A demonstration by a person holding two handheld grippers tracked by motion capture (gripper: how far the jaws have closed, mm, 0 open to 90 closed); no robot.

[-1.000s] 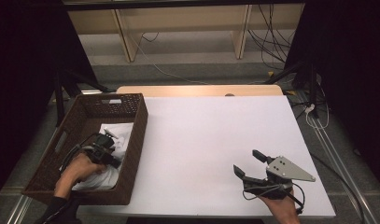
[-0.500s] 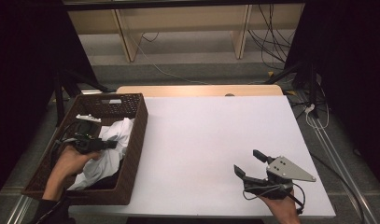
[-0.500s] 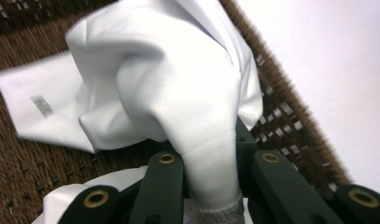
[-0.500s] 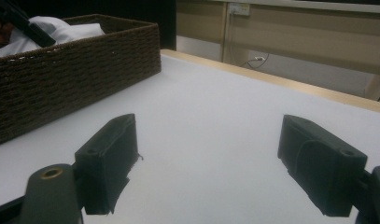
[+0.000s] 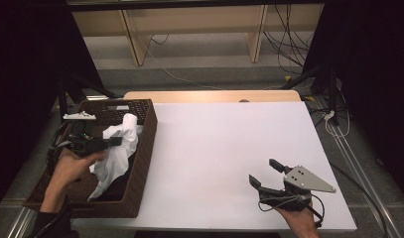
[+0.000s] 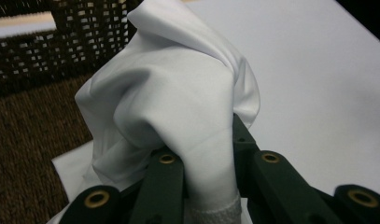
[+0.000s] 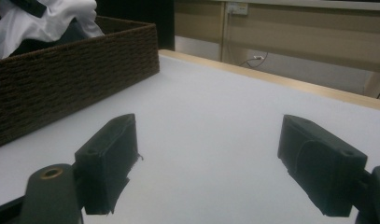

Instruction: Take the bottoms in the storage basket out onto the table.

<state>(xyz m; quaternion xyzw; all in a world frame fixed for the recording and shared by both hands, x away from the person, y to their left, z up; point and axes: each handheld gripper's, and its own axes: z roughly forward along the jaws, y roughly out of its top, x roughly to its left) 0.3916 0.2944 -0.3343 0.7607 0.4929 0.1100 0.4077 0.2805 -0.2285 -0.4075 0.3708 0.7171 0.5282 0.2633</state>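
A white cloth (image 5: 118, 151) hangs bunched over the dark wicker basket (image 5: 143, 158) at the table's left side. My left gripper (image 5: 116, 142) is shut on the cloth's upper part and holds it above the basket, with the rest trailing down inside. In the left gripper view the cloth (image 6: 178, 93) bulges out from between the jaws of my left gripper (image 6: 201, 156), which pinch a fold. My right gripper (image 5: 261, 171) rests near the table's front right edge, open. The right gripper view shows nothing between the spread jaws of the right gripper (image 7: 206, 158).
The white tabletop (image 5: 224, 134) stretches between the basket and the right gripper. In the right gripper view the basket's woven wall (image 7: 71, 70) stands at the left. Behind the table are wooden shelf legs and cables on the floor.
The left gripper has risen out of the basket and drawn the white cloth up with it. The right gripper has stayed where it was.
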